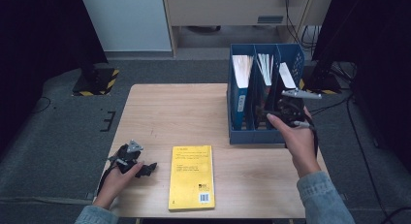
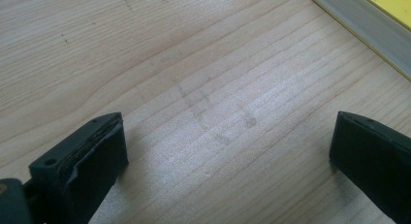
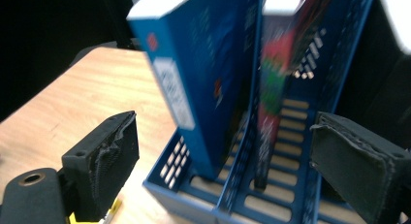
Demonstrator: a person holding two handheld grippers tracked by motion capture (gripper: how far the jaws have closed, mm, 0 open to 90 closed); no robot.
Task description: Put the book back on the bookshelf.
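Hovering at the near end of the blue file rack (image 1: pixel 264 136), the right gripper (image 1: pixel 271 115) has its jaws spread wide with nothing pressed between them. In the right gripper view a blue book (image 3: pixel 194 73) stands tilted in the compartment straight ahead of this gripper (image 3: pixel 223 156), and a second book with a red and green spine (image 3: pixel 274 78) stands in the next compartment, a little blurred. The rack's slotted front wall (image 3: pixel 252 204) lies just below and between the jaws. Over at the near left of the bench (image 1: pixel 160 112), the left gripper (image 1: pixel 145 169) rests low, its jaws also wide apart over bare wood (image 2: pixel 218 112). A yellow book (image 1: pixel 192 177) lies flat just beside it, towards the right gripper.
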